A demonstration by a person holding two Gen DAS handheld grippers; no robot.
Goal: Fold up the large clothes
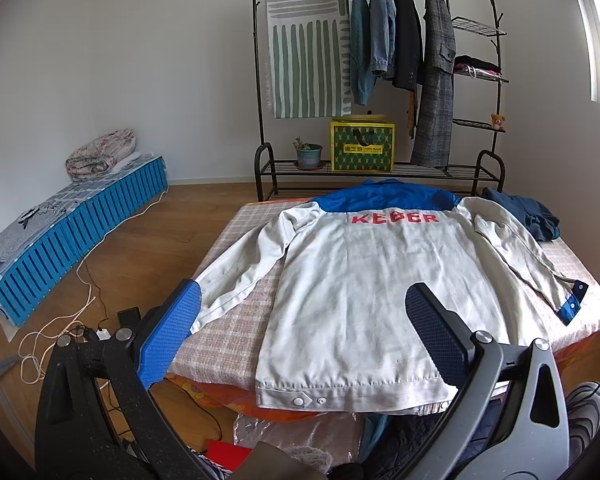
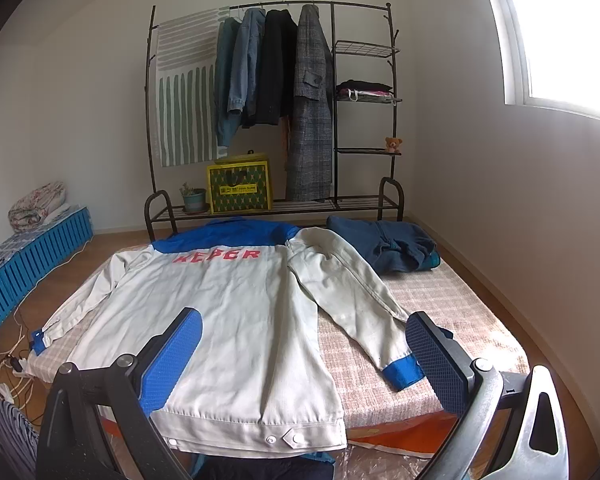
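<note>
While both grippers' fingers gape empty over the jacket (image 1: 360, 288), only the right view shows the window (image 2: 560, 40).

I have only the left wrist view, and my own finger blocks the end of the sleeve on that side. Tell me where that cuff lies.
Observer: The right wrist view shows the blue cuff at the left edge of the mattress. I cannot tell whether it overhangs.
Operator: Report the right gripper.
Observer: The right gripper is open and holds nothing, above the jacket near its hem.
Operator: Give me the other cuff against that gripper.
Observer: The other blue cuff lies on the mattress, partly hidden behind the gripper's right finger.
</note>
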